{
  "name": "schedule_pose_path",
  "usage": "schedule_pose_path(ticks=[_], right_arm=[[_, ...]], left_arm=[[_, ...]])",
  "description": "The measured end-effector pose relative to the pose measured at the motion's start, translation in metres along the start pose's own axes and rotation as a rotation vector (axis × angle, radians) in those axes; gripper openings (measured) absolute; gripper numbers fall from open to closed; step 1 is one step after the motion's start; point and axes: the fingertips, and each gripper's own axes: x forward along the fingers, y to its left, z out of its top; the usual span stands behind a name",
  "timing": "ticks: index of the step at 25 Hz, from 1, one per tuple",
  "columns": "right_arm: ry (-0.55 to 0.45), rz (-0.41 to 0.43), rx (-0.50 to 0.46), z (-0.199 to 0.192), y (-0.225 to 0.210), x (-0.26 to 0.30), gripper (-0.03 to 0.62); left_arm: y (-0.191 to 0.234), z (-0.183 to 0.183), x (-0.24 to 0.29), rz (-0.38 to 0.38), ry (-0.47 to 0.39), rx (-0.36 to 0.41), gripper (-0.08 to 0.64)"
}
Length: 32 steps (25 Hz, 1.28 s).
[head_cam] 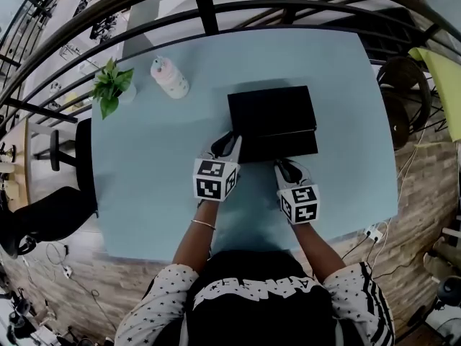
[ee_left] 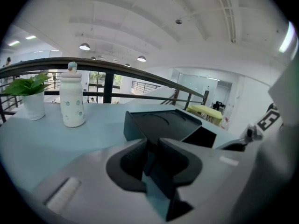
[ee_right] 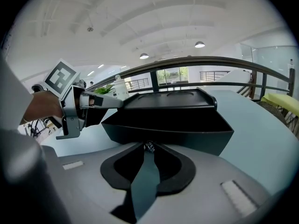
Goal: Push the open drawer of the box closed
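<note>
Blue table, bottle, plant beyond box

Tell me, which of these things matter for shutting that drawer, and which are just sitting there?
Part of the job:
black box
its open drawer
left gripper and right gripper, both at the drawer's front

Just lying about:
potted plant
white bottle
Both stand at the table's far left, apart from the box.

Bright, even light fell from round ceiling lamps; shadows were faint, and fisheye curving darkened every picture's edges.
</note>
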Motion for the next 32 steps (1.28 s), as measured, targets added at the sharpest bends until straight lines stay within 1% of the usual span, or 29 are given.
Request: schedule_pose_path(ticks=[14, 32], right_arm=[[-0.002, 0.010, -0.013, 0.007, -0.005, 0.004, 0.074], [-0.015, 0.012, -0.009, 0.020, -0.013, 0.018, 0.074]], left_arm=[[-0.004, 0.001, -0.002, 0.022, 0.002, 0.013, 0.000], [-0.006, 0.002, -0.002, 0.034, 0.004, 0.008, 0.000]])
